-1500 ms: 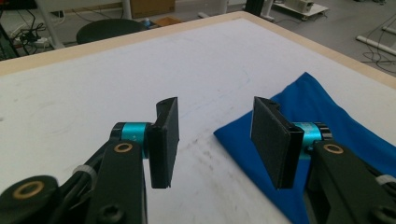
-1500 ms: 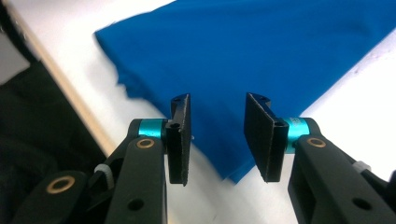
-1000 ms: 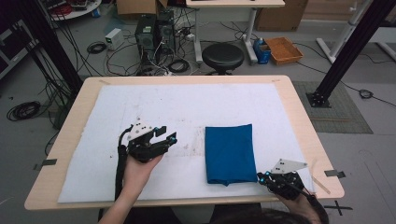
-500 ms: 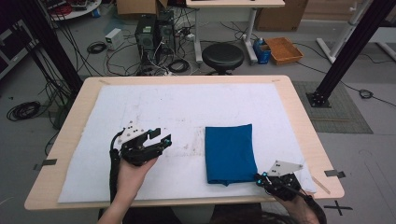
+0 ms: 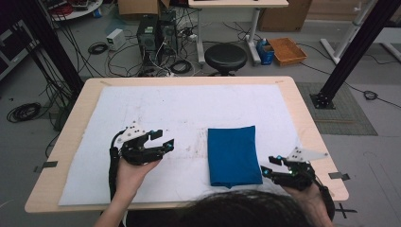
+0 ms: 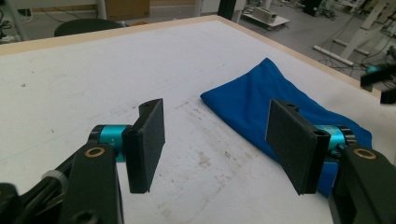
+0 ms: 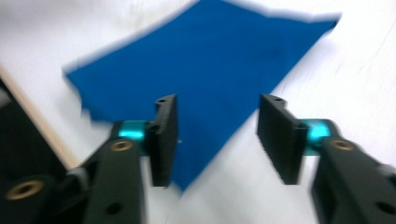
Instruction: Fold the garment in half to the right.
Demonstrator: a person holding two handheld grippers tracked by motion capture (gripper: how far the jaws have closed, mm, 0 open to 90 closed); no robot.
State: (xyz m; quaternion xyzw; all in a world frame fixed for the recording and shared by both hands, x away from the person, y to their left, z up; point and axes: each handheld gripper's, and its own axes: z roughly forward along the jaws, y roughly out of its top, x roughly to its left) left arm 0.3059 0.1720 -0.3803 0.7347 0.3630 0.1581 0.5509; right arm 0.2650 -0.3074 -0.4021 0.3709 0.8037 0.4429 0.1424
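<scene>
At the near edge of the surface (image 5: pixel 302 113), the right tongs (image 5: pixel 273 166) hover spread beside the near right corner of a folded blue cloth (image 5: pixel 232 153), gripping nothing. Farther left, the left tongs (image 5: pixel 160 140) also stand spread and empty, aimed at the cloth. A grasp looks imminent; the next move likely calls for closing on a corner.

Left tool (image 5: pixel 161 141) drifted left; right tool (image 5: pixel 268 166) edged forward.
</scene>
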